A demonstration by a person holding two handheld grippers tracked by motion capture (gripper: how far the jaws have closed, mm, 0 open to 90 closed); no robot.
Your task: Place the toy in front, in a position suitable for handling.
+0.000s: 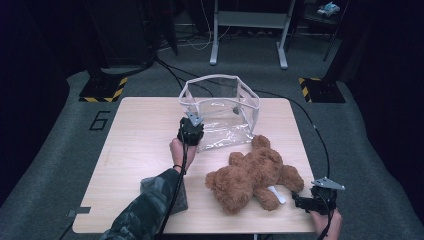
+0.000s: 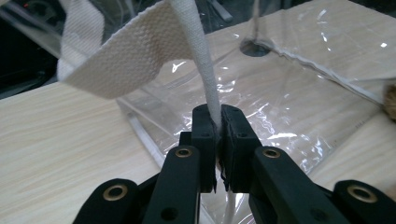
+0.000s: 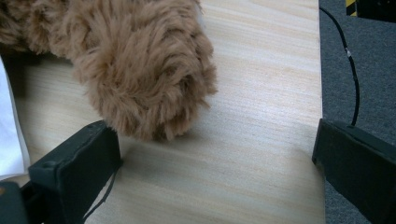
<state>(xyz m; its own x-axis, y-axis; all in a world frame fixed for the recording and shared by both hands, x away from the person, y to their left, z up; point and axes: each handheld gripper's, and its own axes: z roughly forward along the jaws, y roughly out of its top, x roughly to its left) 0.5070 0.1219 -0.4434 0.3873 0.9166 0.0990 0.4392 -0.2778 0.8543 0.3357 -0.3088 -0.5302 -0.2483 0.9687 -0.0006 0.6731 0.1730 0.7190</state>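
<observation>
Left tool (image 2: 218, 140) was clamped on the white fabric trim (image 2: 205, 79) of one clear plastic bag (image 1: 220, 107), jaws pinched tight with the trim strip between the pads. In the high view that tool (image 1: 190, 131) sat at the bag's front left corner, held by the left hand (image 1: 181, 150), camo sleeve (image 1: 145, 210) coming in from the bottom edge. Bag stood open-topped on the counter (image 1: 140, 150), toward the far middle, with a flat clear flap lying on the wood in front of it.

One brown teddy bear (image 1: 252, 175) lay on the counter just right of and nearer than the bag, white tag (image 1: 276, 194) at its lower side.

Right tool (image 1: 306, 202) was at the near right corner of the counter, jaws spread wide, nothing between them. In its own view the tool (image 3: 215, 177) faced bare wood, with one furry bear paw (image 3: 144, 70) just above the left jaw, close to it; contact could not be judged.

One grey cloth (image 1: 165, 192) lay partly under the left forearm. Two tools, two cables trailing off the counter.
</observation>
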